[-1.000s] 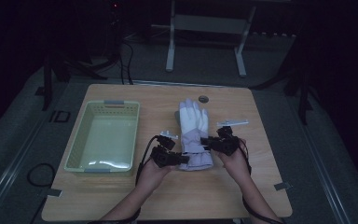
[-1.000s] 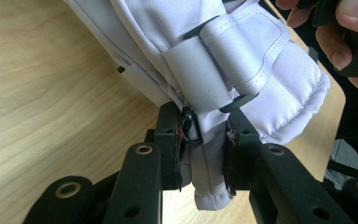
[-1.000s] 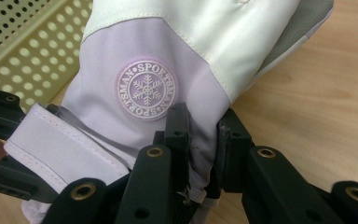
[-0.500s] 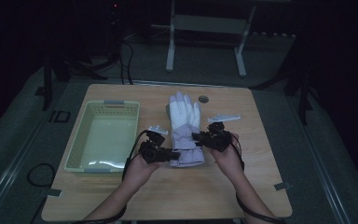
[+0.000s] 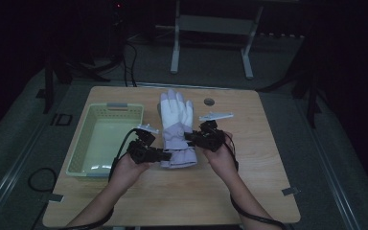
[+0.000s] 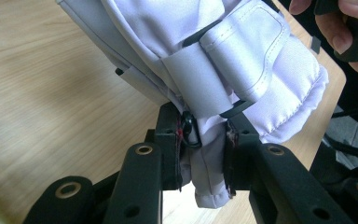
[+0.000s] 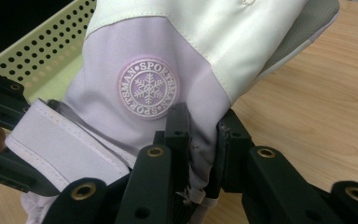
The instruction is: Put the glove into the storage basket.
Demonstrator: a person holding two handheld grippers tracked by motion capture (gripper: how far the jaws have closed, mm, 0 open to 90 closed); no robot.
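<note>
A white and lilac ski glove (image 5: 175, 125) lies lengthwise on the wooden table (image 5: 268, 158), fingers pointing away, its cuff lifted off the wood. My left gripper (image 5: 165, 155) is shut on the cuff's left edge; in the left gripper view the pads pinch the lilac fabric (image 6: 205, 154) beside a black buckle. My right gripper (image 5: 189, 138) is shut on the glove's right side near the wrist; in the right gripper view the jaws clamp the lilac fabric (image 7: 200, 149) just below a round snowflake badge (image 7: 148, 87).
A pale green perforated basket (image 5: 103, 139) stands on the table left of the glove, and its wall (image 7: 42, 51) is close behind the glove. A small dark round disc (image 5: 209, 101) lies near the far edge. A metal stand (image 5: 211, 33) rises behind the table.
Both hands have carried the glove left and away, toward the basket, and raised its cuff end. Both grips have held throughout.
</note>
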